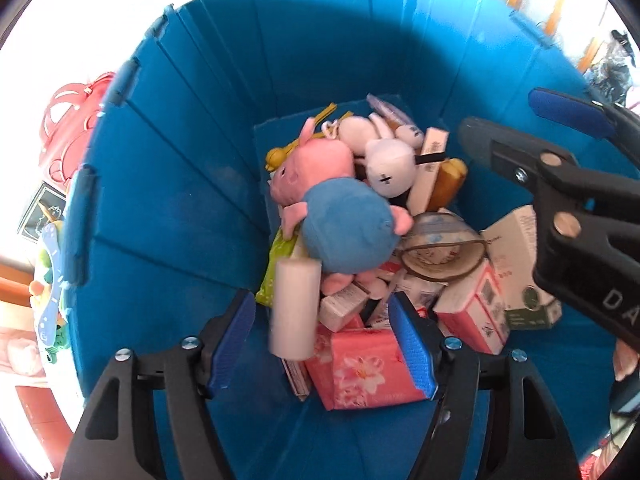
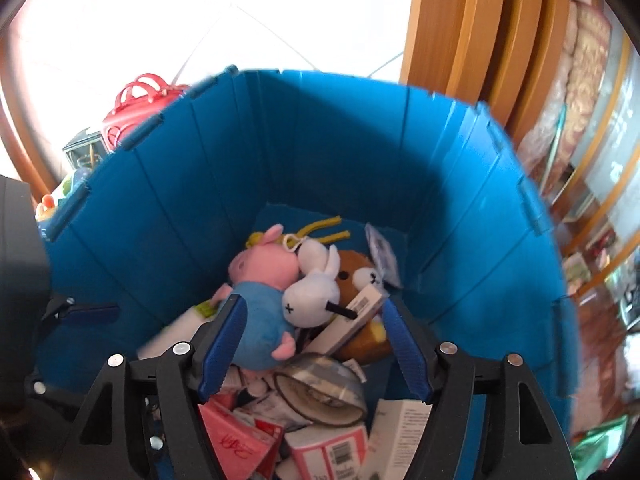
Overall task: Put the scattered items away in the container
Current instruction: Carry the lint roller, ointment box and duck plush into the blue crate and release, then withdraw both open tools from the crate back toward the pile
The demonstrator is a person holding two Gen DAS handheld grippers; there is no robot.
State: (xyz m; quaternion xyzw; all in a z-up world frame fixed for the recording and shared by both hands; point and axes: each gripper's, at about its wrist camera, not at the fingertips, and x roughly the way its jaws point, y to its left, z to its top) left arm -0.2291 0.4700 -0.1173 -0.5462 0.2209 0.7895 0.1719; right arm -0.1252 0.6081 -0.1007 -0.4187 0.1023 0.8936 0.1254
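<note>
Left wrist: white cylinder (image 1: 294, 308) between spread left gripper (image 1: 322, 344) fingers.

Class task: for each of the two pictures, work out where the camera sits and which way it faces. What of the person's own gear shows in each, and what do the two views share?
Left wrist view: sits on the left gripper, facing steeply down into the blue bin; its own open fingers frame a blurred white tube, and the right gripper enters at the right.
Right wrist view: sits on the right gripper, facing down into the bin from another side; its own open fingers show.
Shared: the bin, the pink pig toy and the white rabbit toy.
</note>
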